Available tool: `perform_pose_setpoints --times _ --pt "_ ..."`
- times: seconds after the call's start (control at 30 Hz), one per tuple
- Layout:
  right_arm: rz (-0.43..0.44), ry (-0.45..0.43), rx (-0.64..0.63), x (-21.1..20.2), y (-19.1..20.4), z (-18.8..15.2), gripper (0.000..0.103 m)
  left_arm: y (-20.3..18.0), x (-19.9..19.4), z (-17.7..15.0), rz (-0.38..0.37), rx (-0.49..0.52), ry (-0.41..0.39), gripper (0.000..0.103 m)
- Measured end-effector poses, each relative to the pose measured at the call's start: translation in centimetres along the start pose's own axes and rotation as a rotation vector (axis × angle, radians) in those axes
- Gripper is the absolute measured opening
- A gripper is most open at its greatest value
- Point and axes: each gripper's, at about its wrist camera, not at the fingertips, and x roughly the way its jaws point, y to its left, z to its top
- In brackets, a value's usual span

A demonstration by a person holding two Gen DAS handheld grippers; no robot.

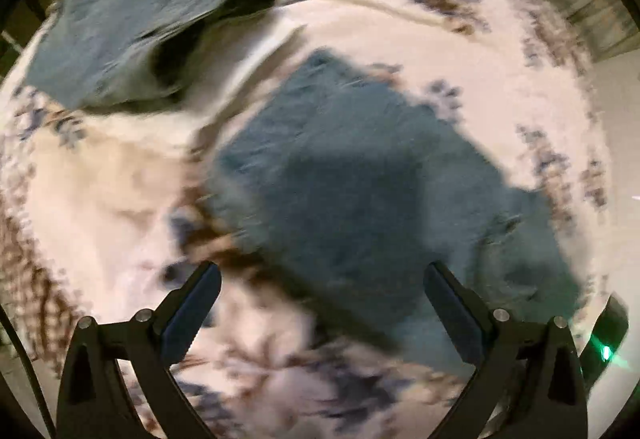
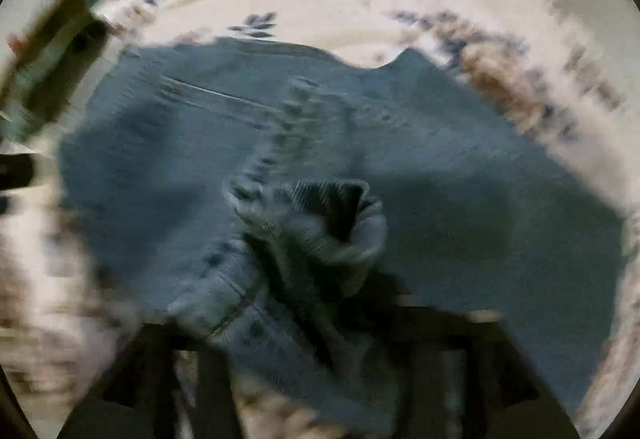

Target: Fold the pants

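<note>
Left tongs gape empty above jeans lying on a floral bed. Right tongs, blurred, look spread around bunched denim. Best next: square the edges, then smooth flat.

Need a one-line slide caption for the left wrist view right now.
Left gripper, jaws open and empty, points down over blue jeans spread on a floral bedsheet.

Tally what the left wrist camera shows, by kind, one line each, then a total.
Blue denim garments: 2, the folded jeans and the spread jeans
Floral bedsheet: 1
Left gripper: 1, open
Total: 4
</note>
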Motion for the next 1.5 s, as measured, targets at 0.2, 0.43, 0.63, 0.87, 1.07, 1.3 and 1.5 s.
perform_pose_setpoints --times 0.2,0.43,0.63,0.87,1.07,1.3,1.5 --pt "0.147 -0.086 0.132 -8.1 -5.0 -2.1 0.086 -7.0 3.7 1.4 -0.198 0.114 0.157 0.103" --pt "0.044 -0.042 0.587 -10.7 -19.4 -6.3 0.087 -15.4 11.0 -0.1 -0.124 0.377 0.273 0.048" --pt "0.064 -0.023 0.768 -9.7 -26.6 -9.3 0.087 -16.3 11.7 -1.2 0.033 0.579 0.174 0.027" --pt "0.064 0.084 0.772 -7.8 -27.4 -11.8 0.087 -15.4 7.4 -1.8 0.031 0.505 0.145 0.043" --pt "0.069 0.189 0.713 -5.7 -26.3 -14.5 0.087 -14.0 8.1 -8.1 0.120 0.610 0.179 0.063" --pt "0.094 0.228 0.744 -4.5 -27.5 -16.3 0.087 -10.9 8.4 -8.6 0.079 0.542 0.218 0.072" --pt "0.087 0.243 0.761 -6.2 -27.7 -15.3 0.087 -11.7 3.1 -7.6 -0.002 0.407 0.131 0.071"
